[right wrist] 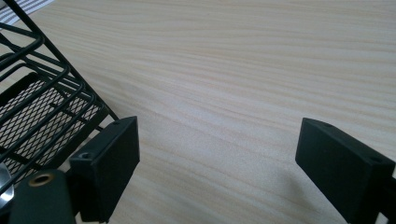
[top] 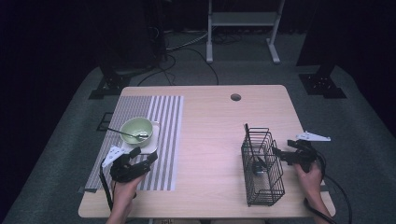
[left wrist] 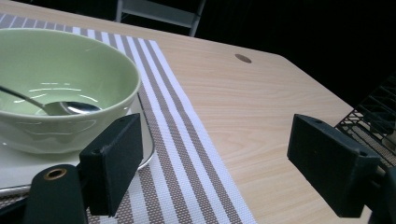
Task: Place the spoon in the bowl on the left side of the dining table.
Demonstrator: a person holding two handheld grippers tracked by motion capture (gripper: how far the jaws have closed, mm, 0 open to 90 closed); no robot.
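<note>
Hovering wide open, nothing between jaws: left gripper [top: 144, 157], just beside green bowl [top: 137, 129] holding spoon [top: 129, 134], on white plate [top: 154, 140] atop striped placemat [top: 163, 116]. Right gripper [top: 279, 154] likewise spread and empty, beside black wire basket [top: 262, 179] at table [top: 210, 140] right.

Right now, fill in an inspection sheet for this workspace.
Surface: light wooden table, striped grey-and-white placemat at left.
Job's things: pale green ceramic bowl on a white square plate, metal spoon inside; black wire basket at right, something small and metallic inside.
Clutter: nothing seen.
Grippers: left tongs open by the bowl; right tongs open beside the basket.
Cables: black cable trailing from the right hand; more on the floor.
Surroundings: dark room, grey carpet, white metal frame.
</note>
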